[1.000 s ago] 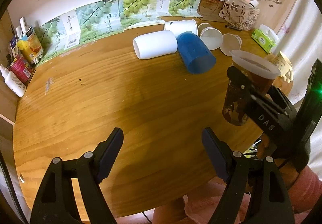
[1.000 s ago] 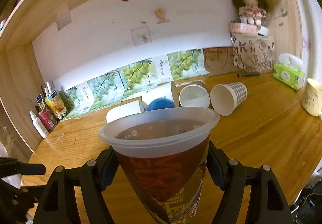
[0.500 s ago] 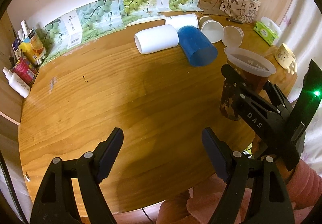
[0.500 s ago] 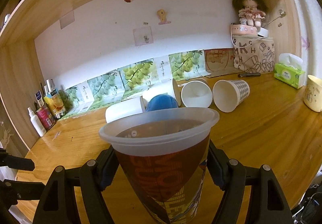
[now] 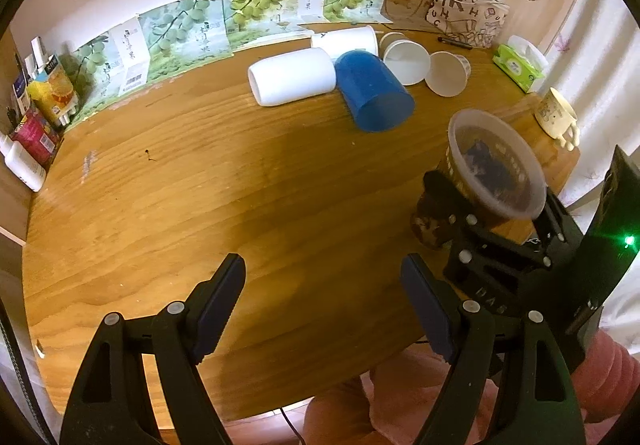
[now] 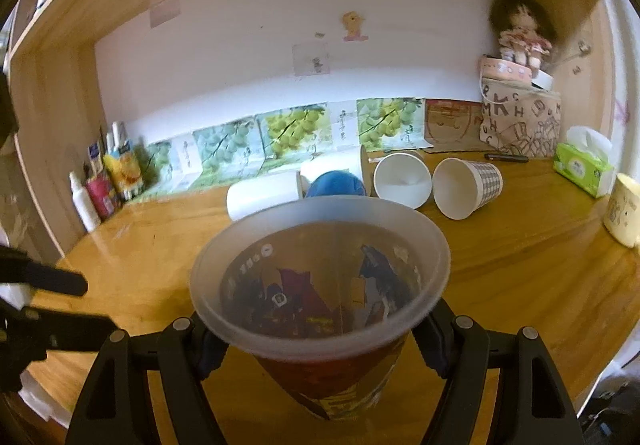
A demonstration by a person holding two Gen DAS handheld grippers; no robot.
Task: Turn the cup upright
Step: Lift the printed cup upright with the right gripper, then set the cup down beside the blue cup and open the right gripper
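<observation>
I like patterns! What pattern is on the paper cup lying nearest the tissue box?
Grey-and-white checks on the paper cup, clearest in the right wrist view.

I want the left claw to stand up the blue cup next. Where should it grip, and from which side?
Grip the blue cup across its round wall near the middle, coming from the near table side. It lies on its side, closed base facing the camera; the white cup crowds its left, so clamp toward the base end. The left claw is open.
</observation>
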